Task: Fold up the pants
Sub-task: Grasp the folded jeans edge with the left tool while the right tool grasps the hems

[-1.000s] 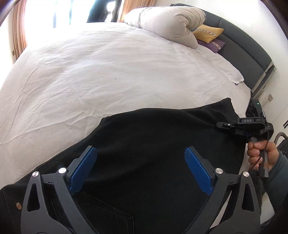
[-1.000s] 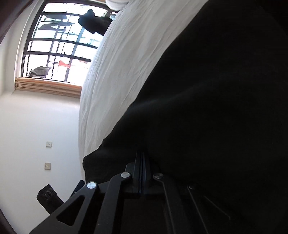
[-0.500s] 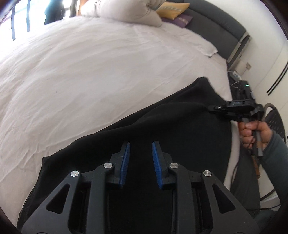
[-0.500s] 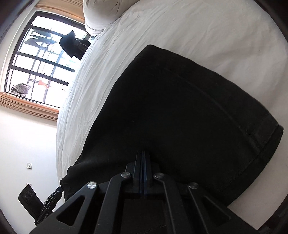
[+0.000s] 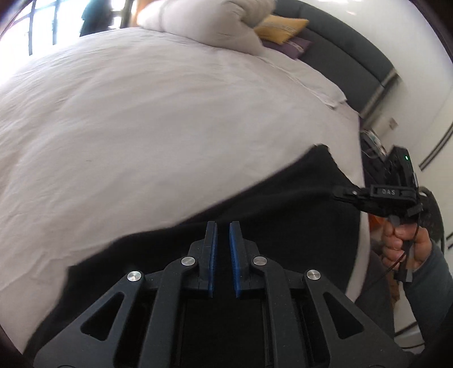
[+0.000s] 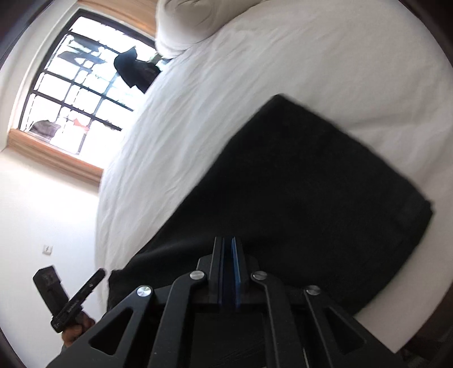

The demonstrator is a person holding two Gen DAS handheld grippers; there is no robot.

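Note:
Black pants [image 5: 283, 198] lie across the near edge of a white bed [image 5: 170, 113]. My left gripper [image 5: 222, 226] is shut on the pants' near edge, its blue pads a narrow gap apart with black cloth between them. My right gripper [image 5: 344, 194] shows at the right of the left wrist view, pinching the pants' far end. In the right wrist view my right gripper [image 6: 228, 243] is shut on the pants [image 6: 311, 198], which spread flat ahead of it. My left gripper [image 6: 99, 274] shows at the lower left there.
A rolled white duvet [image 5: 215, 22], a yellow pillow [image 5: 280, 24] and a purple pillow [image 5: 300, 45] lie at the bed's head by a dark headboard [image 5: 354, 56]. A barred window [image 6: 79, 93] is on the far side. A bedside stand [image 5: 373, 141] holds small items.
My left gripper has gone from wide open to shut on the pants' edge. Both grippers have lifted and pulled back, showing more of the pants and the bed.

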